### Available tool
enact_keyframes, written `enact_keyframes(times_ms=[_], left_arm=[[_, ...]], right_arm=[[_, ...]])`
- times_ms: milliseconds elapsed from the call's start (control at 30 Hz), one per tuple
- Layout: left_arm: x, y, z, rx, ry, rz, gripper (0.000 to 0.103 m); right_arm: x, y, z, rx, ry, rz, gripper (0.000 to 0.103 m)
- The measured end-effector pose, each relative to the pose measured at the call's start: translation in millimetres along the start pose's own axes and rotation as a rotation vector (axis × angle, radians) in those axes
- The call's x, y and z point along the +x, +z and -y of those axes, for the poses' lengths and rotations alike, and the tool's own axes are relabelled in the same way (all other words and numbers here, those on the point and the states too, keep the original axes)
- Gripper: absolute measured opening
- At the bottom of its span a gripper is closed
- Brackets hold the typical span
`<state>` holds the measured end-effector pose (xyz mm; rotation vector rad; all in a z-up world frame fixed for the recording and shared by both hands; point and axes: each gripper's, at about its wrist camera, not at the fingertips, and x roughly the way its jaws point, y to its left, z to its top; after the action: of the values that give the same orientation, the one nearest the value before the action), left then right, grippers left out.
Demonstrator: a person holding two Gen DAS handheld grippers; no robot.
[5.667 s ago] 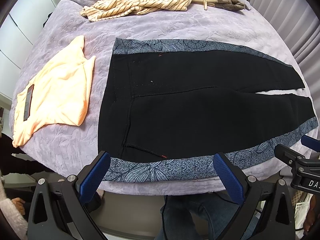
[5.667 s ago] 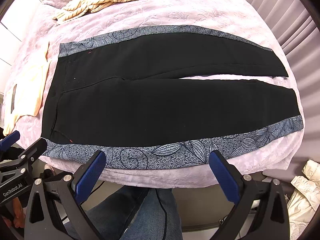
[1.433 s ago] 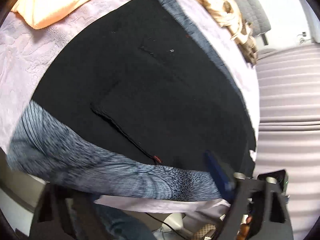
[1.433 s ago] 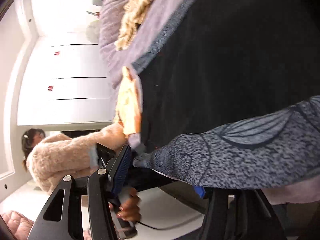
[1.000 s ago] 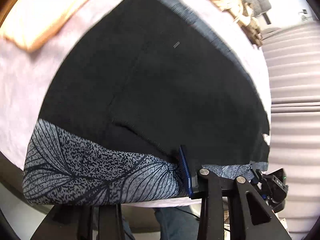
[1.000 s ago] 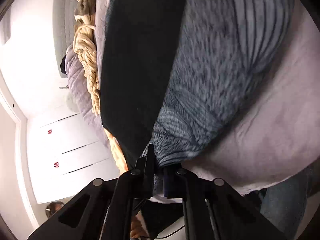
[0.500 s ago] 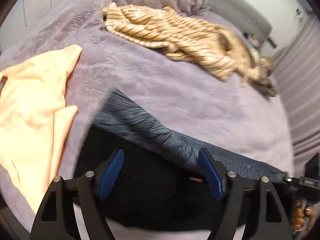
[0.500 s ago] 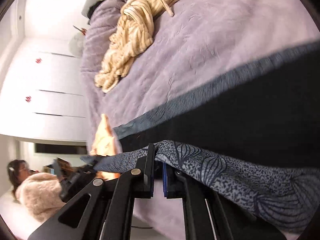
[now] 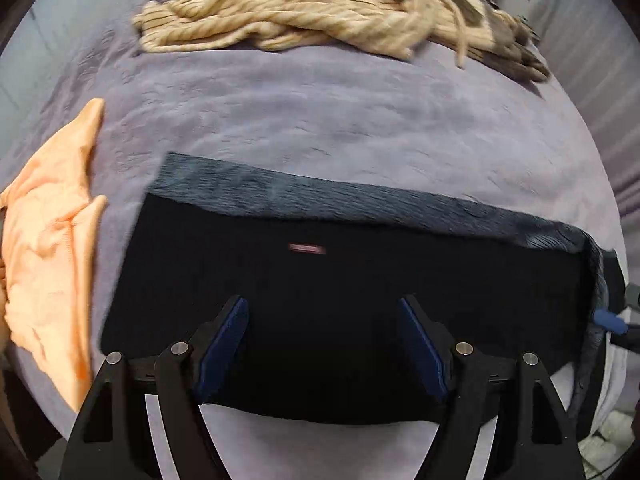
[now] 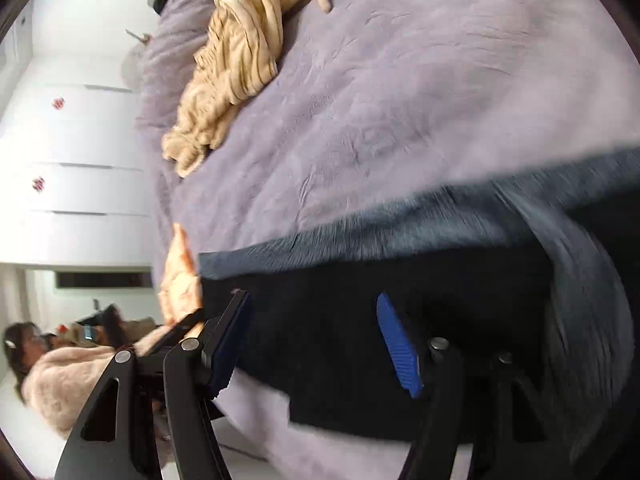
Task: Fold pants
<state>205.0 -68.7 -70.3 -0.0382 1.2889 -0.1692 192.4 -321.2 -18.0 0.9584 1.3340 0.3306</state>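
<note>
The black pants (image 9: 340, 280) with a grey patterned side stripe (image 9: 320, 192) lie folded in half lengthwise on the purple bed (image 9: 320, 112), stripe along the far edge. My left gripper (image 9: 322, 344) hovers open and empty just above the near part of the pants. My right gripper (image 10: 314, 340) is open and empty over the pants (image 10: 400, 320) in its own tilted view. The right gripper's blue tip (image 9: 608, 316) shows at the right end of the pants in the left wrist view.
A peach garment (image 9: 52, 248) lies left of the pants. A beige striped garment (image 9: 320, 12) is heaped at the far side of the bed. A seated person in a fluffy coat (image 10: 60, 368) is off the bed's left side.
Both grippers carried the near stripe edge over the pants to the far side. The left had opened half a second ago; the right has now opened and let go. The pants lie folded.
</note>
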Motion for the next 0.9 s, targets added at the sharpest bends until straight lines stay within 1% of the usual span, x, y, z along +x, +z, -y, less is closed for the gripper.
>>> enact_keyframes(times_ms=[33, 67, 100, 200, 267, 300, 333, 400, 433, 467, 500, 567, 600, 633, 667, 700, 733, 800, 833, 867, 900], left_arm=[[5.5, -1.7, 28.2, 0.022, -0.038, -0.016, 0.078], [11.8, -5.3, 53.0, 0.046, -0.069, -0.034, 0.078], [18.7, -8.8, 78.3, 0.075, -0.095, -0.057, 0.078], [29.0, -19.0, 144.1, 0.17, -0.173, -0.106, 0.078], [31.1, -26.8, 179.0, 0.246, -0.232, -0.13, 0.078], [31.9, -32.3, 200.0, 0.302, -0.277, -0.149, 0.078], [33.0, -36.4, 213.4, 0.343, -0.314, -0.166, 0.078], [36.2, -44.6, 240.5, 0.419, -0.405, -0.224, 0.078], [39.3, -50.2, 252.9, 0.446, -0.448, -0.262, 0.078], [42.3, -54.4, 262.7, 0.468, -0.47, -0.288, 0.078], [43.5, -58.2, 273.0, 0.494, -0.479, -0.298, 0.078], [45.4, -64.5, 293.5, 0.531, -0.529, -0.335, 0.078], [45.4, -66.8, 302.1, 0.529, -0.554, -0.358, 0.078], [47.3, -68.1, 309.9, 0.521, -0.587, -0.39, 0.078], [48.3, -69.1, 318.1, 0.516, -0.606, -0.412, 0.078], [47.9, -68.4, 326.4, 0.512, -0.608, -0.419, 0.078], [46.9, -66.9, 329.2, 0.507, -0.61, -0.419, 0.078], [39.9, -57.3, 342.7, 0.482, -0.641, -0.414, 0.078], [33.4, -47.6, 352.0, 0.468, -0.666, -0.394, 0.078], [26.3, -36.3, 361.4, 0.461, -0.685, -0.361, 0.078], [19.5, -21.9, 372.1, 0.456, -0.699, -0.321, 0.078]], right_arm=[[-10.2, -14.7, 9.6, 0.041, 0.017, -0.003, 0.069], [-21.1, -30.6, 19.9, 0.071, 0.001, 0.005, 0.069], [-35.3, -47.7, 31.2, 0.09, -0.05, 0.029, 0.069], [-88.8, -95.9, 68.7, 0.133, -0.259, 0.149, 0.069], [-117.2, -118.0, 96.5, 0.162, -0.344, 0.18, 0.069], [-129.0, -126.3, 114.3, 0.188, -0.356, 0.18, 0.069], [-138.3, -131.0, 128.3, 0.206, -0.354, 0.182, 0.069], [-153.8, -139.0, 159.4, 0.225, -0.37, 0.176, 0.069], [-155.6, -139.8, 169.7, 0.223, -0.345, 0.164, 0.069], [-155.5, -141.4, 186.7, 0.227, -0.287, 0.133, 0.069], [-156.8, -144.8, 199.0, 0.235, -0.263, 0.108, 0.069], [-141.4, -143.5, 215.7, 0.257, -0.214, 0.047, 0.067], [-135.1, -145.5, 225.6, 0.276, -0.161, 0.015, 0.058], [-130.5, -148.1, 229.9, 0.291, -0.109, -0.001, 0.045], [-128.3, -150.1, 233.0, 0.303, -0.059, -0.018, 0.039], [-127.3, -150.4, 233.8, 0.32, 0.041, -0.03, 0.025], [-126.3, -149.0, 232.3, 0.329, 0.103, -0.03, 0.024], [-136.5, -138.9, 222.0, 0.316, 0.229, -0.003, 0.023], [-143.5, -132.7, 216.9, 0.31, 0.273, 0.02, 0.022], [-154.8, -120.6, 212.8, 0.31, 0.333, 0.066, 0.022], [-162.6, -111.7, 212.0, 0.314, 0.368, 0.099, 0.022]])
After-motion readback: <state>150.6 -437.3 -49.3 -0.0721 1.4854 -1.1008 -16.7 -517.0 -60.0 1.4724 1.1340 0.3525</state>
